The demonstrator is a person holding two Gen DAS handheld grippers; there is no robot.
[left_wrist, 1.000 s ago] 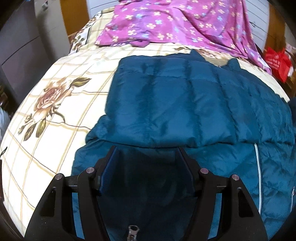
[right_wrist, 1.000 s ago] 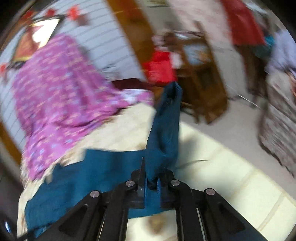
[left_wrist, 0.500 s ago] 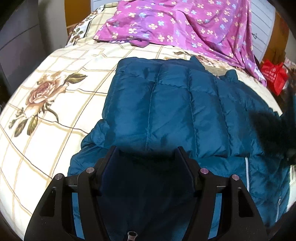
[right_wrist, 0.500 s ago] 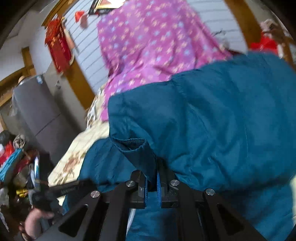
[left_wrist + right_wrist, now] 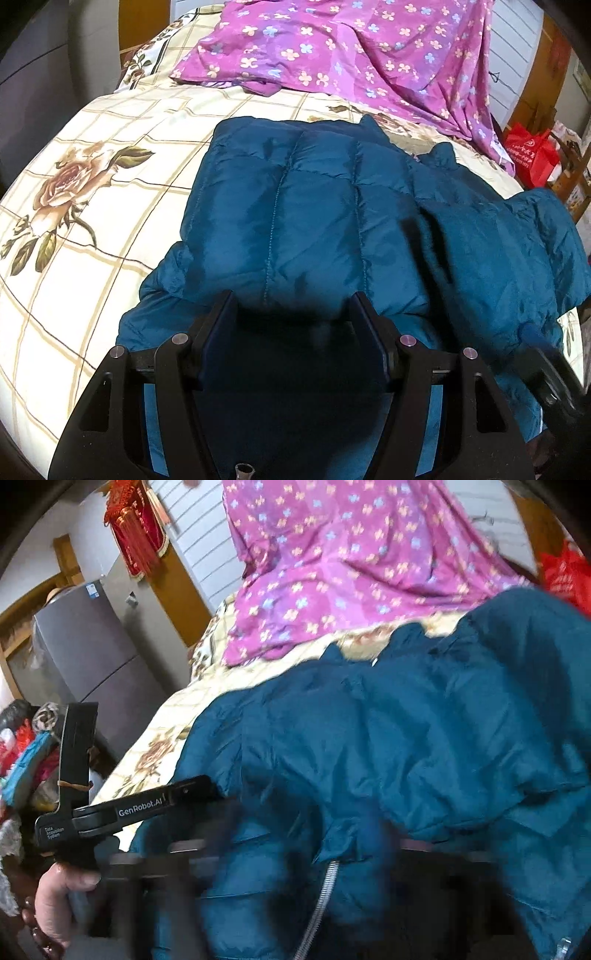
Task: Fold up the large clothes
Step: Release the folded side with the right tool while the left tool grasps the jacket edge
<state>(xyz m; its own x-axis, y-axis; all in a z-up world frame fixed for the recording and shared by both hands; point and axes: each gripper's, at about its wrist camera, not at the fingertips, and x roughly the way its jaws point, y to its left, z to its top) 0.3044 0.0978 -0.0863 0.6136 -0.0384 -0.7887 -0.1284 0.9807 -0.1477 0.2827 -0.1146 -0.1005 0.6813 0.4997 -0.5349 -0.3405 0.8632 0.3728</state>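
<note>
Teal quilted jacket (image 5: 295, 206) lies mid-frame on the rose-print bed (image 5: 92, 192), and its right sleeve (image 5: 509, 251), held high a second ago, now lies folded over the body. Left claw (image 5: 293, 314) is spread above the hem; whether the blurred right claw (image 5: 280, 853) still pinches the sleeve I cannot tell.

A home bedroom: a bed (image 5: 92, 229) with a cream checked sheet printed with roses, a purple flowered blanket (image 5: 351, 55) at its head, a grey refrigerator (image 5: 96, 657) beside it, and a red tasselled ornament (image 5: 135, 528) on the wall.
</note>
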